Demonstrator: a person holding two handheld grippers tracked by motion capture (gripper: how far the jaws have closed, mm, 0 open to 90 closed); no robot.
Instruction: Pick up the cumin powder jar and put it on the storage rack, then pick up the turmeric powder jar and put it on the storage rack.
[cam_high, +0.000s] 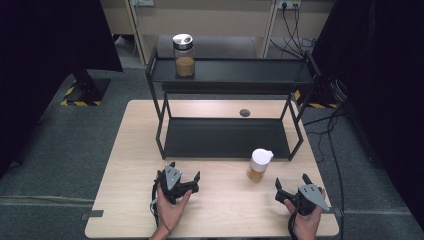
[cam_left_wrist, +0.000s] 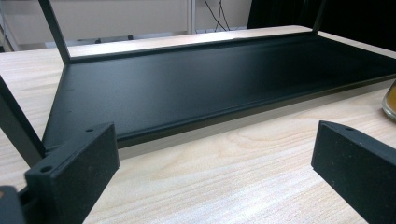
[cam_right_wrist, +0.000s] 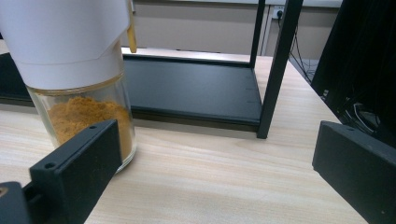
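white-capped spice jar (cam_high: 260, 165) stands upright on the table (cam_high: 225, 200), just in front of the rack's lower shelf (cam_high: 225, 137), near its right post. right gripper (cam_high: 294, 187), jaws spread and empty, sits just beside the jar, likely lined up to grasp it. left gripper (cam_high: 183, 176) rests released, facing the shelf. a second jar (cam_high: 184, 55) already occupies the top shelf (cam_high: 240, 70), suggesting the destination.

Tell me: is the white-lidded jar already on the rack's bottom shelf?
No, the white-lidded jar stands on the table in front of the bottom shelf.
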